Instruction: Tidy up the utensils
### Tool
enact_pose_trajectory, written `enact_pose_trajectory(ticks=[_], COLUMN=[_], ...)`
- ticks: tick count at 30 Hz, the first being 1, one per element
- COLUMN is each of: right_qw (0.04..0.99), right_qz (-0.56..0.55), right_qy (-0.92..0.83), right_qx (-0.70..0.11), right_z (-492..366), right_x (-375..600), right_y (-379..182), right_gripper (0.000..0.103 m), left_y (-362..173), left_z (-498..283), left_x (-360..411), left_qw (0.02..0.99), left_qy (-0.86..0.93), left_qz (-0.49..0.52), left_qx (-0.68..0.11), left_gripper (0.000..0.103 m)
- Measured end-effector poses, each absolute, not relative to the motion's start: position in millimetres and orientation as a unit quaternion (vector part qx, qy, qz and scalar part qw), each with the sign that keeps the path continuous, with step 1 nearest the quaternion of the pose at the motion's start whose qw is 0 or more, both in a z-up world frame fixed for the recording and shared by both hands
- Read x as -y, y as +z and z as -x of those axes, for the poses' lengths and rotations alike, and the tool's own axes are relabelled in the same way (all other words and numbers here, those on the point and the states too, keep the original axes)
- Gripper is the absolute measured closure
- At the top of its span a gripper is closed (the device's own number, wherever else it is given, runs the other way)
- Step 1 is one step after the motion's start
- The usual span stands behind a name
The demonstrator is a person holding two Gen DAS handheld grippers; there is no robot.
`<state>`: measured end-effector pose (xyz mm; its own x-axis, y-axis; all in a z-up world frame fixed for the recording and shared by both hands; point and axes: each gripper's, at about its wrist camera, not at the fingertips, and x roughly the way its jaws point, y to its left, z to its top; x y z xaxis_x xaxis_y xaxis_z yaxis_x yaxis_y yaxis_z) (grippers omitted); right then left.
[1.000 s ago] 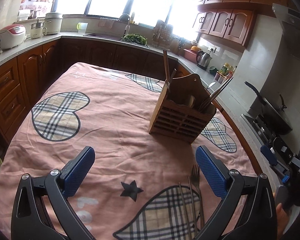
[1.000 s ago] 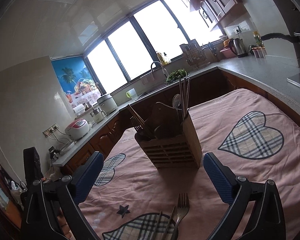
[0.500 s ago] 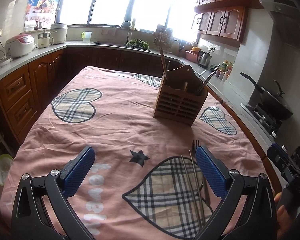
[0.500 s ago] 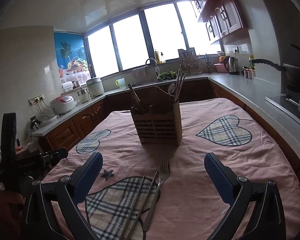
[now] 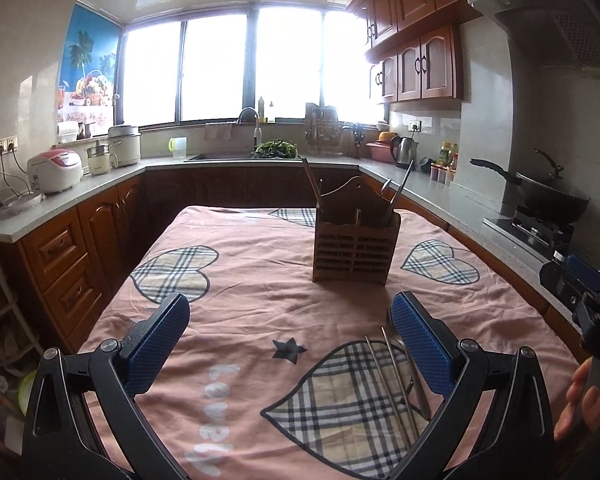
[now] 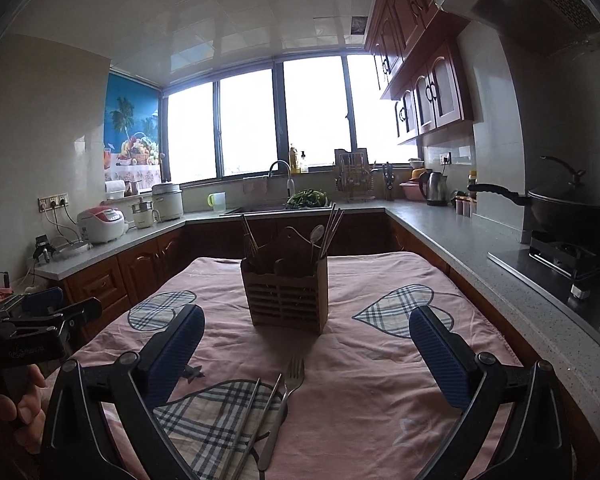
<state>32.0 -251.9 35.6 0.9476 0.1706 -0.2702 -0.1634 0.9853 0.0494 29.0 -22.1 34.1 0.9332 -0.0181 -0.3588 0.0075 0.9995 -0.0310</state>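
Observation:
A slatted wooden utensil holder (image 5: 356,246) (image 6: 286,294) stands upright on the pink tablecloth (image 5: 260,292) (image 6: 364,364), with chopsticks, a spoon and other utensils sticking out of it. On the cloth nearer to me lie a metal fork (image 6: 284,404) (image 5: 414,380) and two metal chopsticks (image 6: 246,424) (image 5: 392,384), over a plaid heart patch. My left gripper (image 5: 290,320) is open and empty, with the fork partly hidden behind its right finger. My right gripper (image 6: 306,332) is open and empty, held above the fork.
Wooden cabinets and grey counters ring the table. A rice cooker (image 5: 54,170) stands at the left, a sink with greens (image 5: 276,148) at the back, a kettle (image 5: 404,152) and a wok on a stove (image 5: 548,198) at the right. A hand (image 5: 580,400) holds the other gripper.
Both grippers have pulled back from the utensil holder and levelled out, so the fork and chopsticks now lie further ahead in view. Both stay open and empty.

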Motion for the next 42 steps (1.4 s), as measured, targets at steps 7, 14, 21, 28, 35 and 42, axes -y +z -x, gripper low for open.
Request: enact_pose_trajectory(ticks=[7,14,21,28,35,42], right_qw=[0.985,0.984,0.986,0.985,0.986,0.986], right_qz=[-0.017,-0.027,-0.020,-0.018,-0.016,-0.013], right_qy=[0.060,0.066,0.077,0.084,0.086,0.088], right_qx=[-0.159,-0.166,-0.149,-0.147,-0.142,-0.141], right_z=[-35.4,-32.3,-23.0,-19.8,-17.3,-16.7], right_x=[255.6,256.8,246.9,242.8,240.9,239.0], right_y=[-18.0,-16.3,1.4,4.3,7.3,7.6], right_gripper=[0.000,0.000,0.000,0.000,0.000,0.000], left_y=[-4.8,1.1,18.8,22.0,22.7,24.2], left_z=[-31.7,-26.4,-17.7,-13.4,-12.0,-11.2], left_x=[30.3,24.7,23.3,21.8,21.6,20.9], left_qw=[0.981,0.979,0.980,0.981,0.981,0.981], left_qy=[0.017,0.025,0.026,0.026,0.027,0.030], left_qz=[-0.005,0.005,0.005,0.007,0.006,0.006], left_qx=[-0.195,-0.202,-0.198,-0.195,-0.193,-0.193], left_gripper=[0.000,0.000,0.000,0.000,0.000,0.000])
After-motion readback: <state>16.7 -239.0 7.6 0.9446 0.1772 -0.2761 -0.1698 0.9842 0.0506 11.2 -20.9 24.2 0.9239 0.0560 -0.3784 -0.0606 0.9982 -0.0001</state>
